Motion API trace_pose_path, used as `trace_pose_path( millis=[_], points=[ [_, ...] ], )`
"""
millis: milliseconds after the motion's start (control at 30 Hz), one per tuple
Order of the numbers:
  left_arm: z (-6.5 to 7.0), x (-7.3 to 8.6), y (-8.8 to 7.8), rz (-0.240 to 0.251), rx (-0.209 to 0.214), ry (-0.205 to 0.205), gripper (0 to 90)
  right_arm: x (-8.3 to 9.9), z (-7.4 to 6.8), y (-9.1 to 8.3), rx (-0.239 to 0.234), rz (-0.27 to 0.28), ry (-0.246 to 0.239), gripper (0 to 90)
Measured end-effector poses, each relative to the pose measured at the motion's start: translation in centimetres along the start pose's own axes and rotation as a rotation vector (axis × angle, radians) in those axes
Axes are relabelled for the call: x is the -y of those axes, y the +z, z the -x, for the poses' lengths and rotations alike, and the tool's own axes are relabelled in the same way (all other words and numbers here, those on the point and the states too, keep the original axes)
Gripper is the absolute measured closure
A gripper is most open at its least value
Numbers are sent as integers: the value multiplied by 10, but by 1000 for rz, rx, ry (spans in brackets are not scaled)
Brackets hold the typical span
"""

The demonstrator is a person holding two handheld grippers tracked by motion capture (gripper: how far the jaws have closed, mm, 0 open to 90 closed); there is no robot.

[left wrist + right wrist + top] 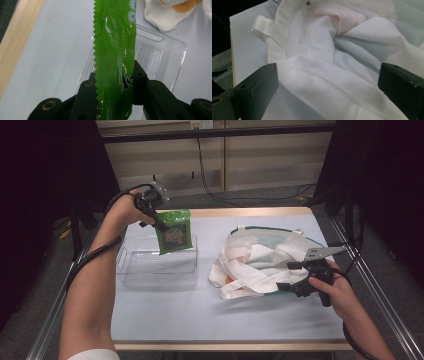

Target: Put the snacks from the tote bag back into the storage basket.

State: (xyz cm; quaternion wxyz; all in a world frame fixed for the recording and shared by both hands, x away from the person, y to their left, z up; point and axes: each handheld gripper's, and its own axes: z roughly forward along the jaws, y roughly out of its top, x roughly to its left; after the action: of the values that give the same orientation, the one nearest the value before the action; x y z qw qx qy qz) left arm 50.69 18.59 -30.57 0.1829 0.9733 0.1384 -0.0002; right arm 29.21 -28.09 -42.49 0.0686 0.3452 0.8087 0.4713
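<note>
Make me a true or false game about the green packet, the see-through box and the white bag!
1. The left tongs are pinching the green packet. True.
2. The green packet lies flat inside the clear box. False: it hangs in the air over the box, held by its edge.
3. The right tongs are squeezed shut on the white bag. False: their jaws stand wide apart, with the bag's hem between them.
4. The white bag sits on the table to the right of the clear box. True.
5. The clear box is full of snacks. False: nothing lies in it.
</note>
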Motion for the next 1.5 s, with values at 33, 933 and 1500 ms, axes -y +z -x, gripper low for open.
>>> trace_pose_path(
  millis=[33,933,1500],
  points=[
    [0,1,2,-1,2,0,733,0,0,0,-1,0,0,30],
    [-14,6,52,-10,50,49,717,2,-2,2,-2,-12,-1,29],
    [-23,12,52,65,-49,-102,318,1,-4,2,-7,-9,-5,29]
  ],
)
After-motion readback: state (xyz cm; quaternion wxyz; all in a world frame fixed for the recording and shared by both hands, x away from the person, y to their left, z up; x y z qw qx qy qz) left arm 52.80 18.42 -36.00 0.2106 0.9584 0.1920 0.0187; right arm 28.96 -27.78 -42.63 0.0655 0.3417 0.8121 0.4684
